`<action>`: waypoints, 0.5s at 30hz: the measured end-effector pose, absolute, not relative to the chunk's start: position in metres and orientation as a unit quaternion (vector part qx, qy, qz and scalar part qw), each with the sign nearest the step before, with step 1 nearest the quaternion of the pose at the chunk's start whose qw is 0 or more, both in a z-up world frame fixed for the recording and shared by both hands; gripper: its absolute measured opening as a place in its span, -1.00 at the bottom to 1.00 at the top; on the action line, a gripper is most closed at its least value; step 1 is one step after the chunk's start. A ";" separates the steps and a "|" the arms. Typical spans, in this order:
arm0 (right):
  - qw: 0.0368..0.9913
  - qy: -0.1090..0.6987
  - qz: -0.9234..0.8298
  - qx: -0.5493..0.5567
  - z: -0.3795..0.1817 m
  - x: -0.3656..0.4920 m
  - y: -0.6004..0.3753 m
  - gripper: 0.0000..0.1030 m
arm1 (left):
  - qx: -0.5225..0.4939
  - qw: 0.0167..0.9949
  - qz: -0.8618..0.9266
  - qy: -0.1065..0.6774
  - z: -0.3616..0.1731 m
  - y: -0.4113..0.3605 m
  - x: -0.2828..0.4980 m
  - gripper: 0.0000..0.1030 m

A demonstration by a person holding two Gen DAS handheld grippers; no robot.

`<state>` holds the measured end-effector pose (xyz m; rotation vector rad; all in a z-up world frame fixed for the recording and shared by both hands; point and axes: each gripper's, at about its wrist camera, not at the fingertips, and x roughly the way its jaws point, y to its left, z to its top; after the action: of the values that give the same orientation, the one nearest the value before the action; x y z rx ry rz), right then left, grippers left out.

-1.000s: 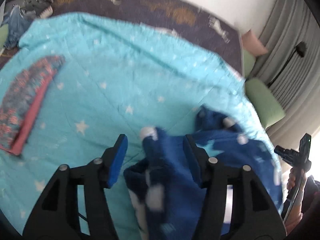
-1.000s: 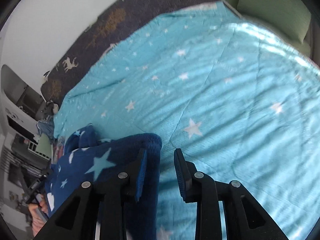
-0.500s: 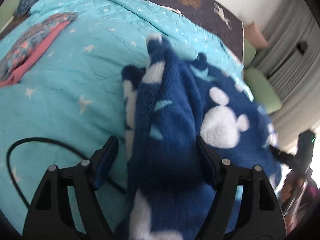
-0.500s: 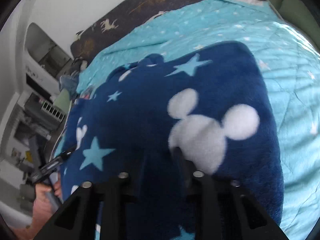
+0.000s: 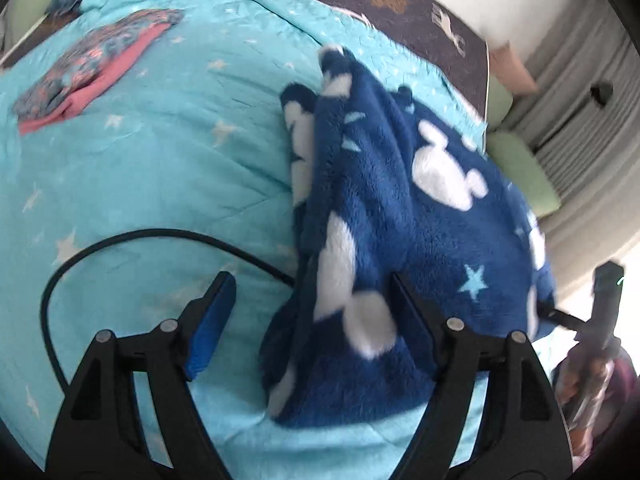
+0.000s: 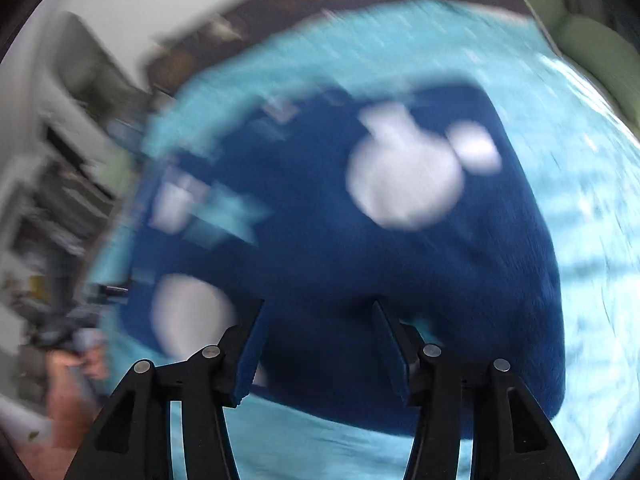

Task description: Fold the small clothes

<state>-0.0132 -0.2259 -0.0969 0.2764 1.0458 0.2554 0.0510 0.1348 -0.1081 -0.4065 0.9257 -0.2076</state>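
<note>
Both claws, left gripper (image 5: 308, 320) and right gripper (image 6: 316, 344), gape wide, holding nothing. Blue fleece garment (image 5: 400, 208) lies bunched on the quilt (image 5: 140, 168). Next: grab an edge near 12 o'clock.

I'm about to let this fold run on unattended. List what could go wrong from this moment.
1. The black cable loops across the turquoise quilt and disappears under the blue fleece garment; it could snag in the next fold.
2. The left gripper is open around a bunched, ridged edge, so closing may trap uneven layers.
3. The right wrist view is motion-blurred; the open right gripper may miss the edge.
</note>
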 end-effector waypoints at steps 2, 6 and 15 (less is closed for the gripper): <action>0.859 0.481 0.122 0.127 -0.086 -0.019 -0.223 0.02 | -0.193 0.878 -0.094 0.428 -0.096 0.141 0.044 0.51; 0.877 0.437 0.175 0.099 -0.053 -0.032 -0.202 0.03 | -0.194 0.895 -0.099 0.390 -0.068 0.152 0.030 0.51; 0.839 0.466 0.275 0.056 -0.069 -0.028 -0.124 0.05 | -0.210 0.862 -0.101 0.451 -0.113 0.144 0.020 0.51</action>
<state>-0.0283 -0.1240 -0.0695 0.1183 0.9847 0.5814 0.0202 0.1442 -0.1135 -0.4400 0.9450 -0.2115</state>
